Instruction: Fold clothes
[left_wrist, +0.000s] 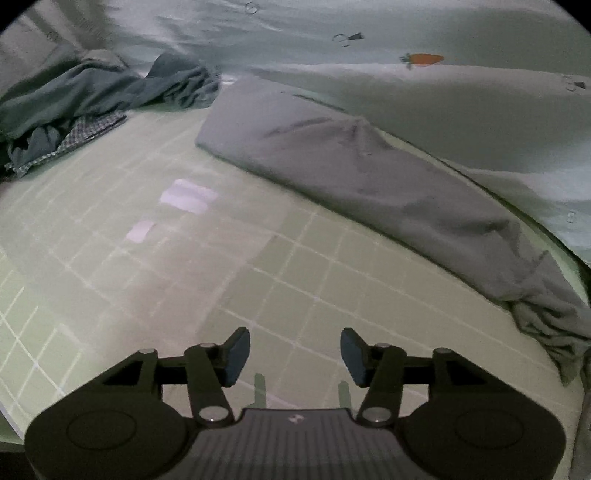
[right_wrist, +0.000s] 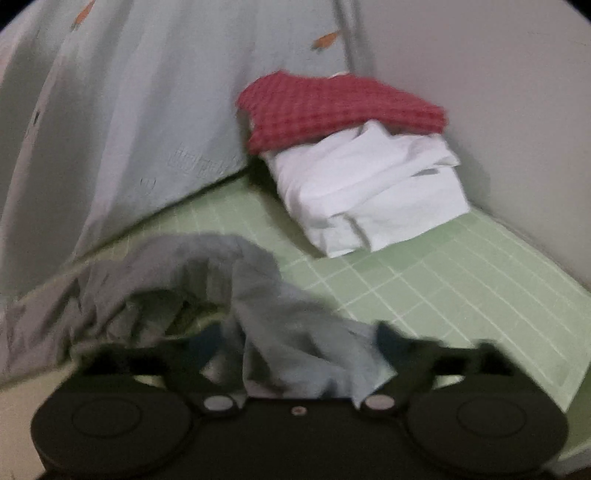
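Left wrist view: my left jaws (left_wrist: 294, 356) are spread apart and grasp nothing. They hang over the bare green grid mat (left_wrist: 155, 280). A long grey garment (left_wrist: 376, 184) lies on the mat ahead and to the right, folded narrow along the edge of the carrot-print sheet (left_wrist: 369, 22). A heap of dark clothes (left_wrist: 96, 92) sits at the far left, well apart from my jaws.

Right wrist view: blurred. Grey cloth drapes between the fingers of my right jaws (right_wrist: 299, 354). Whether these jaws are clenched on it, I cannot tell. A folded white garment (right_wrist: 369, 192) with a red checked garment (right_wrist: 332, 107) on top is stacked in the far corner by the wall (right_wrist: 498, 110).

Hazards from this position, as I judge them:

1. The right jaws may hold only a loose bunch of cloth. A pull could then let the end slip out and spoil the fold.
2. The left jaws are not on the grey garment. Lifting one end alone would drag and skew it.
3. A wide swing to the right could knock the finished stack.
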